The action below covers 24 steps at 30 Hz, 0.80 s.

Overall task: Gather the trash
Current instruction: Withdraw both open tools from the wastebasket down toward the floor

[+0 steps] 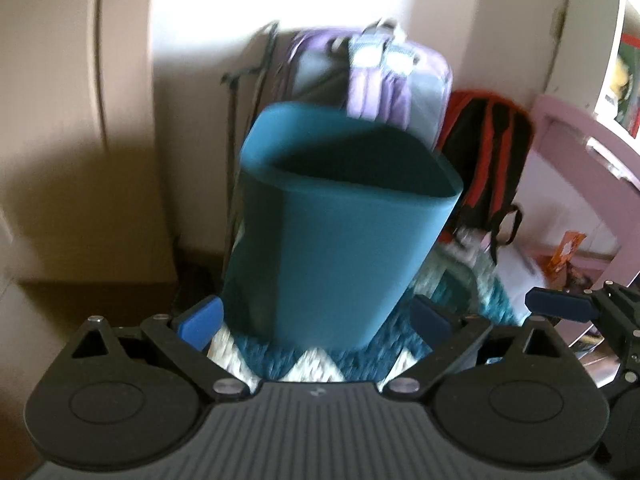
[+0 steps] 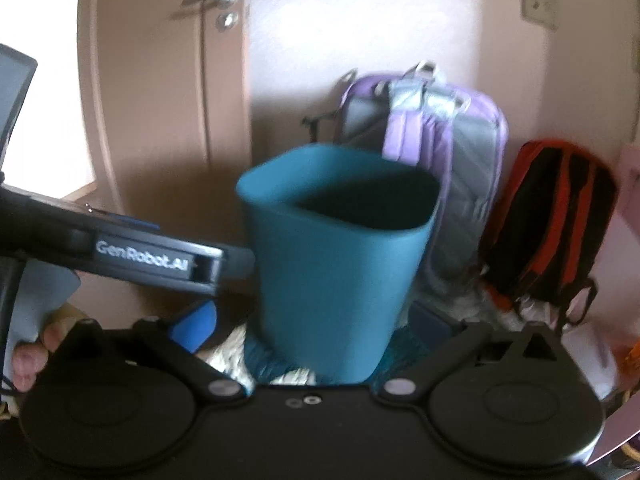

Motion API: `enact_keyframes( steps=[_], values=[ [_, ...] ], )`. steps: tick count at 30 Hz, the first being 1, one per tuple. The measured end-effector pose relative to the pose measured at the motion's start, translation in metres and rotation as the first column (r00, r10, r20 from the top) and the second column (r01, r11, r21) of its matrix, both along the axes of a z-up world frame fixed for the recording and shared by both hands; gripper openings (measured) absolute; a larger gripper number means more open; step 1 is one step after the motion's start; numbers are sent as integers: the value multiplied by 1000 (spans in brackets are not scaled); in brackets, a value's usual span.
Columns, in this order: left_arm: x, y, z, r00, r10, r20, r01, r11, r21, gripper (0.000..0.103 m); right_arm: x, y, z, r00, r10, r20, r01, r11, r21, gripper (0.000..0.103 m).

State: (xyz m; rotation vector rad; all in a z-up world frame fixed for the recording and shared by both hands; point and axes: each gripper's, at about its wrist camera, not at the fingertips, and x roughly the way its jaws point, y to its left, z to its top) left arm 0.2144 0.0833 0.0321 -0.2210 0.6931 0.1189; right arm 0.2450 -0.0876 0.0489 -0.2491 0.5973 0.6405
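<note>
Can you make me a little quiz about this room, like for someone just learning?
1. True or false: the teal bin stands on a patterned rug.
2. Which backpack leans on the wall right behind the bin? A) the purple backpack B) the red and black backpack C) a green one
3. Fill in: both tongs, the left tongs and the right tongs, are ____ and hold nothing.

Key: 1 true; 2 A; 3 open
</note>
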Motion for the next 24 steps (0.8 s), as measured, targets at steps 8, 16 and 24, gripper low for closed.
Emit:
enact_keyframes(
  steps=[8,16,24],
  values=[
    [-22,20,-131,956,105,-272,-126,990,-60,100,-13,-4,-106,979,75,-188,-87,995,-53,103],
    [-14,40,-282,841,127,-525,-201,976,-86,100,-20,9,-236,935,83,-346,-137,981,-136,102],
    [3,63,-429,649,186,-738,-331,942,-54,100,-22,38,-375,838,107,-534,-276,929,-246,100]
  ],
)
